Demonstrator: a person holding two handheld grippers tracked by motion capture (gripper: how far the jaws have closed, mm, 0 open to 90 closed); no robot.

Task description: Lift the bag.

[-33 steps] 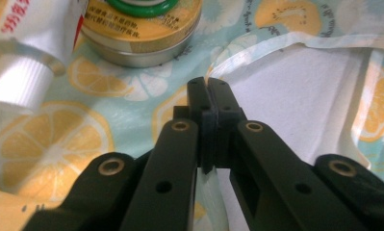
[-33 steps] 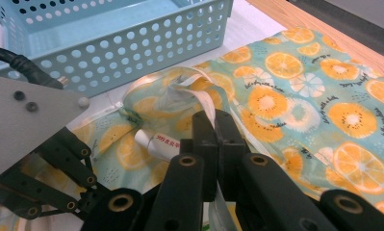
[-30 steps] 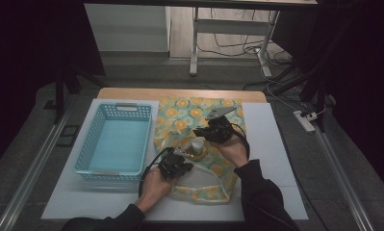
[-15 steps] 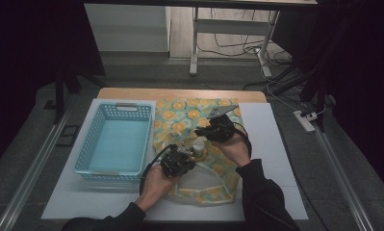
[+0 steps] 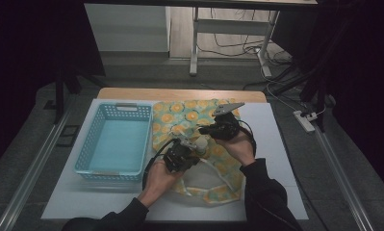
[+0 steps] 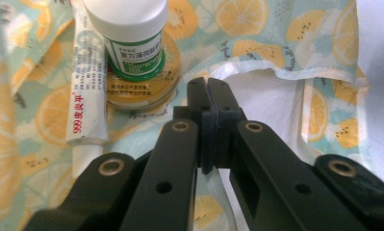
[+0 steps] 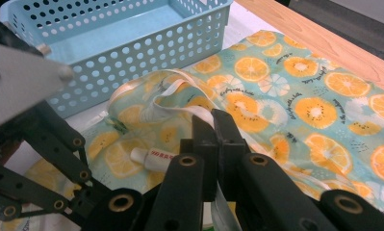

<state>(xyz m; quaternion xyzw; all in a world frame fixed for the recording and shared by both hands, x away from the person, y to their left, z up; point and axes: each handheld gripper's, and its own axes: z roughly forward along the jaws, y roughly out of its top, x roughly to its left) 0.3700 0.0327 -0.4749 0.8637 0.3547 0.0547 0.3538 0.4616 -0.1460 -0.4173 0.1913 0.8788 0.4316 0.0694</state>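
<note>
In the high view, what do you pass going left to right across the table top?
Blue basket → left gripper → white bottle → right gripper, all but the basket over the fruit-print cloth bag.

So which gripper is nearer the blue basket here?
Left. The left gripper sits just off the blue basket's right edge, over the fruit-print bag; the right gripper is farther right, across the bag.

perforated plastic basket (image 5: 115, 142), printed cloth bag (image 7: 295, 96)
</note>
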